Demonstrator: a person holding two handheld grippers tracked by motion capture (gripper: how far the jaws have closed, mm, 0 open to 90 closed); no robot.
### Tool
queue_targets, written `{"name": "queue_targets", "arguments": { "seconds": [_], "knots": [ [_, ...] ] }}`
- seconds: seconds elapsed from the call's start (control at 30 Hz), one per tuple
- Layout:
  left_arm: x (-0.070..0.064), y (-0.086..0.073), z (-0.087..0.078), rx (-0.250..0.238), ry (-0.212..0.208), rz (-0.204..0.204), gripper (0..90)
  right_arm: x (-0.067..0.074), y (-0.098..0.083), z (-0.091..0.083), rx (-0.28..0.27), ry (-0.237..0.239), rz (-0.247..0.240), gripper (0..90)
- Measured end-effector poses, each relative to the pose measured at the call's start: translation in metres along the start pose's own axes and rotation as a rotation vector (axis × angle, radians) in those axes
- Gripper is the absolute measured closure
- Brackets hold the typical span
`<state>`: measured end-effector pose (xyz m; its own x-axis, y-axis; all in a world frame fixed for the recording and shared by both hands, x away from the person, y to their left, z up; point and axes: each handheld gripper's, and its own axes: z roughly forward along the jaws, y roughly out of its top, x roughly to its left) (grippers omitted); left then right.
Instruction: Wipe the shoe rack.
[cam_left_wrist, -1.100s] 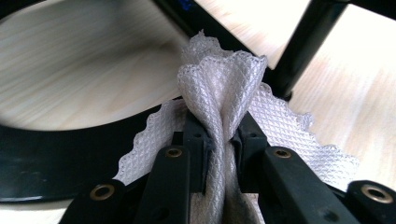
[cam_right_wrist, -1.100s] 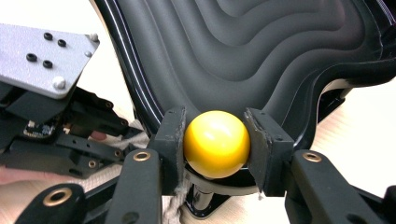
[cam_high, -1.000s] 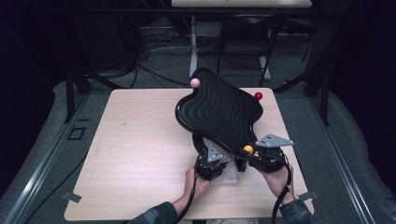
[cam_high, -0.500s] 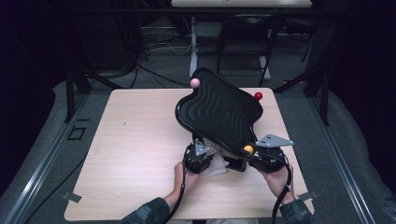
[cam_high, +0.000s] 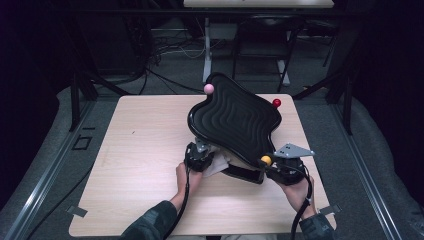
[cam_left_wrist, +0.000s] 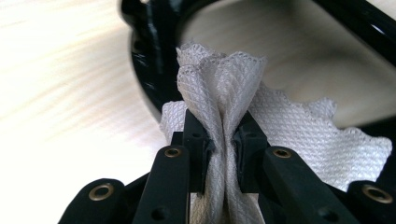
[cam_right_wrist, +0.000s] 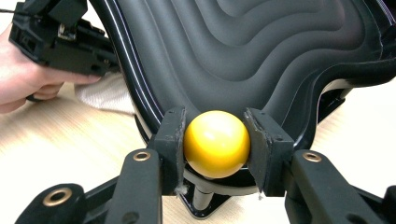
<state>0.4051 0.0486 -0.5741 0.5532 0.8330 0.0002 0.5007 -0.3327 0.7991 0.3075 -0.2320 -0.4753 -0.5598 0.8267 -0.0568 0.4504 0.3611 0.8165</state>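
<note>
A black wavy-ribbed tray (cam_high: 235, 122) stands tilted on a black base (cam_high: 245, 174), with a pink ball (cam_high: 208, 88), a red ball (cam_high: 276, 103) and a yellow ball (cam_high: 266, 160) at its corners. My right gripper (cam_right_wrist: 216, 140) is shut on the yellow ball (cam_right_wrist: 216, 142) at the tray's near corner. My left gripper (cam_left_wrist: 223, 140) is shut on a bunched white mesh cloth (cam_left_wrist: 224, 93), which lies against the glossy black base ring (cam_left_wrist: 149, 60) under the tray's left edge. From above, the left gripper (cam_high: 200, 155) sits at that edge with the cloth (cam_high: 217, 167) trailing beside it.
The light wooden table (cam_high: 140, 150) has bare room to the left and front. The right gripper view shows the person's other hand (cam_right_wrist: 23, 70) with the left gripper (cam_right_wrist: 60, 37) at the upper left. Dark floor, cables and table legs lie beyond the far edge.
My left gripper has slid left and a little farther away along the base under the tray, with the cloth in it. The right gripper and the tray have kept still.
</note>
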Motion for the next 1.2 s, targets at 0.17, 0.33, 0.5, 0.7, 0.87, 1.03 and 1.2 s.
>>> {"name": "queue_targets", "arguments": {
  "seconds": [0.17, 0.33, 0.5, 0.7, 0.87, 1.03, 1.2],
  "knots": [
    [0.005, 0.001, -0.001, 0.006, 0.012, 0.016, 77.9, 0.0, 0.0, 0.0, -0.001, 0.001, 0.0, 59.8],
    [0.011, 0.0, -0.006, -0.009, 0.021, -0.021, 78.2, 0.0, 0.0, 0.0, -0.001, 0.0, -0.001, 59.8],
    [0.019, -0.002, -0.02, -0.009, 0.026, -0.004, 78.2, 0.0, 0.0, 0.0, 0.0, 0.0, -0.001, 59.8],
    [0.035, -0.008, -0.042, -0.005, 0.026, -0.003, 78.2, 0.0, 0.0, 0.0, 0.001, 0.0, -0.002, 59.8],
    [0.049, -0.01, -0.064, -0.013, 0.028, -0.013, 78.1, 0.0, 0.0, 0.0, 0.001, 0.0, -0.002, 59.8],
    [0.059, -0.014, -0.086, -0.018, 0.032, -0.012, 78.0, 0.0, 0.0, 0.0, 0.001, 0.0, -0.001, 59.8],
    [0.07, -0.019, -0.105, -0.025, 0.046, -0.019, 77.8, 0.0, 0.0, 0.0, 0.002, -0.002, -0.001, 59.8]
  ]
}}
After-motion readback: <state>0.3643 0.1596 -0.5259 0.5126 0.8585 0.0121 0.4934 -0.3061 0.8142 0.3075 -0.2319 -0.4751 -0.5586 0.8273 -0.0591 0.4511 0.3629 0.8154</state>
